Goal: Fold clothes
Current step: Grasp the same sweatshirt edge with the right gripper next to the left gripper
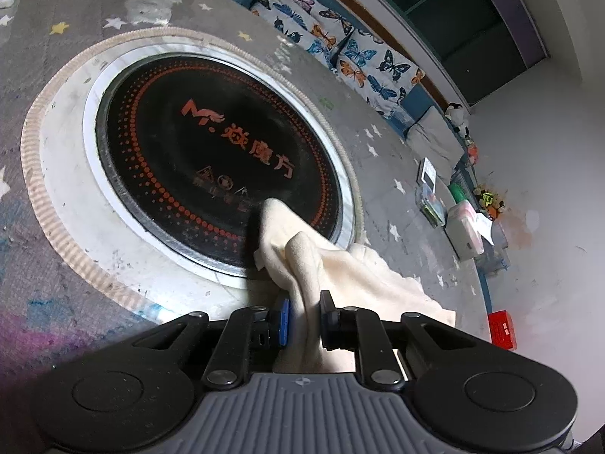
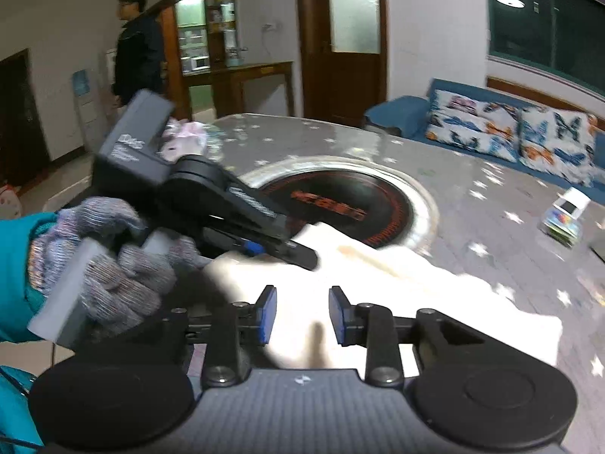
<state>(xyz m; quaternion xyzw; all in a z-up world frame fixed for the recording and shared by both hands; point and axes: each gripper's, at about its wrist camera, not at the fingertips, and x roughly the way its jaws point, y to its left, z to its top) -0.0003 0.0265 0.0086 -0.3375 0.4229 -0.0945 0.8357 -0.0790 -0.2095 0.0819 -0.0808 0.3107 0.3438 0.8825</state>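
Item one: a cream-coloured soft fabric garment (image 1: 351, 268), which we found lying on a round grey table covered in a star-patterned cloth (image 1: 68, 196). In the left wrist view it spread from the 5 o'clock rim of a circular black glass induction cooktop with orange dotted rings and lettering (image 1: 211, 140), set into the table's middle, out toward 4 o'clock.

Item two: the left gripper (image 1: 304, 319). We noted its jaws nearly closed, pinching a raised fold of the garment between a blue pad and a black one; one corner of the fabric lay over the cooktop's edge.

Item three: the right gripper (image 2: 302, 316). We saw its blue-padded jaws parted a little above the garment, with no pad visibly pressing on the fabric; blur kept us from telling more.

Item four: in the right wrist view, at 9 o'clock, a hand in a grey knitted glove (image 2: 113, 261) with a teal sleeve held the left gripper's handle.

Item five: a blue sofa with butterfly-print cushions (image 2: 506, 128) stood beyond the table at 2 o'clock, and a person in dark clothing (image 2: 138, 45) at 11 o'clock.
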